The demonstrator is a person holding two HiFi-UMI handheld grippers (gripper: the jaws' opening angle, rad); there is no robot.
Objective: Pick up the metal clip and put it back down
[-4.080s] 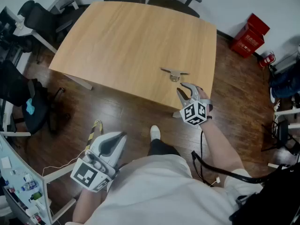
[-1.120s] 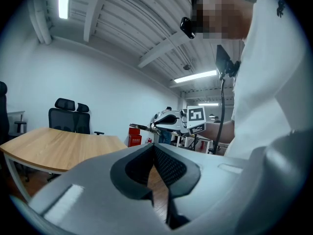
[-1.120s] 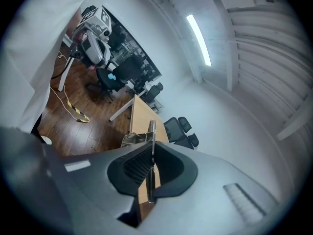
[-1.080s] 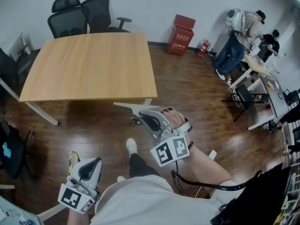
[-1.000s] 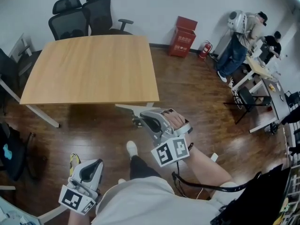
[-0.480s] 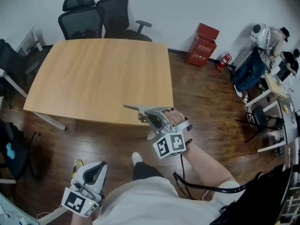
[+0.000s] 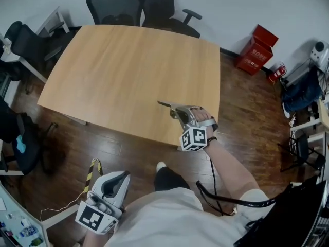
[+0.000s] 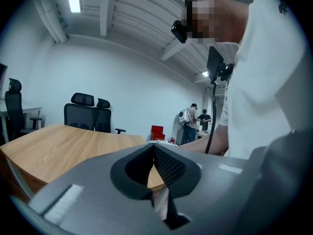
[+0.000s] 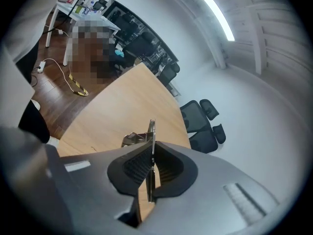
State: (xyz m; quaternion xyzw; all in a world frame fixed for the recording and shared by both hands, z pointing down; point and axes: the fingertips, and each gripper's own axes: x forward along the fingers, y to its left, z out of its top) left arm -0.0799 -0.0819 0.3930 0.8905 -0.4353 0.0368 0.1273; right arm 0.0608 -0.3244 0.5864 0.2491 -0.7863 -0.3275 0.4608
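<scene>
Jaws of the right gripper [image 9: 151, 156] pinch the metal clip [image 9: 152, 130], which sticks out forward over the tabletop [image 7: 118, 71] near its front edge, possibly lifted clear. Left gripper [image 8: 153, 150] jaws closed together, empty, low beside the person.

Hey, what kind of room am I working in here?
Most likely an office or meeting room: a large wooden table, black office chairs pushed up to its far side, and a red crate on the dark wood floor by the wall.

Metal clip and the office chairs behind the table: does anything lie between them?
Nothing: in the head view only bare table top stretches from the metal clip, pinched in the right gripper, to the office chairs.
</scene>
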